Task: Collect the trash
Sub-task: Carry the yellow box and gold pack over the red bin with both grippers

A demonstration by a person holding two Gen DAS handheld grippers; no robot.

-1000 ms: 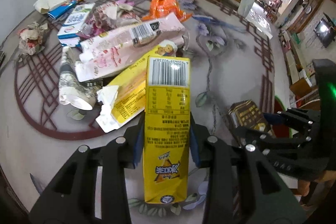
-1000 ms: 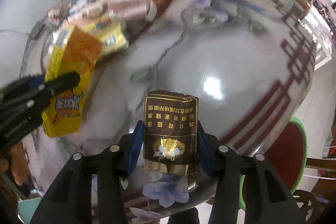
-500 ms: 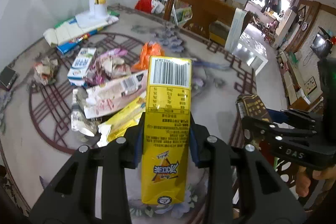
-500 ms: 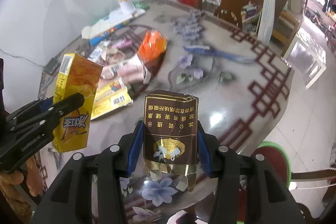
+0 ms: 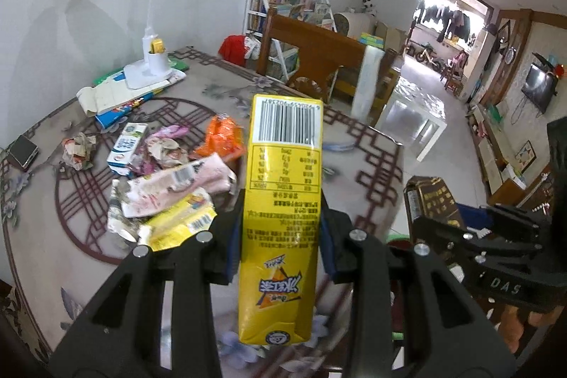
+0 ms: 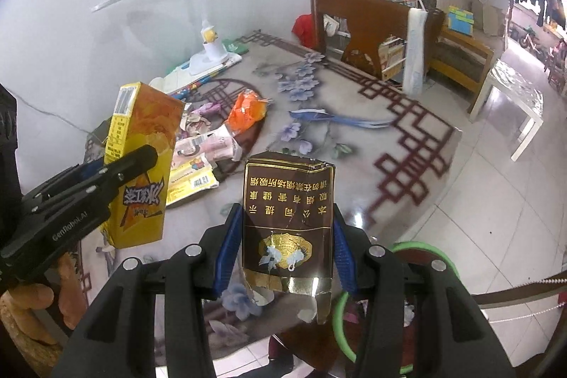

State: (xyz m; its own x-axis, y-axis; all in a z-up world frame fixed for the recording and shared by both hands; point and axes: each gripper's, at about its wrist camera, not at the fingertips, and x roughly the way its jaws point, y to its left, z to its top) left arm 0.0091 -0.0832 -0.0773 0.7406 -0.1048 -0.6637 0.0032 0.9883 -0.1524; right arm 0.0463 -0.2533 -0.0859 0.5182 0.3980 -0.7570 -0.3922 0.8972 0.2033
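My left gripper (image 5: 281,238) is shut on a tall yellow drink carton (image 5: 283,186), held high above the round table (image 5: 42,236); the carton also shows in the right wrist view (image 6: 141,165). My right gripper (image 6: 287,254) is shut on a torn dark brown cigarette pack (image 6: 287,218), seen from the left wrist view at the right (image 5: 430,201). It hangs over the table's near edge, above a green-rimmed bin (image 6: 421,248). A pile of wrappers (image 5: 170,186) stays on the table.
On the table lie an orange wrapper (image 5: 219,140), a milk carton (image 5: 127,147), crumpled paper (image 5: 78,151), a phone (image 5: 22,149) and a white desk lamp (image 5: 149,66) on books. A wooden chair (image 5: 312,59), bookshelf and white side table (image 5: 414,123) stand beyond.
Both grippers have risen and drawn back from the table with their items still held. The view has widened from the tabletop to the whole room, and the green bin has come into sight below.
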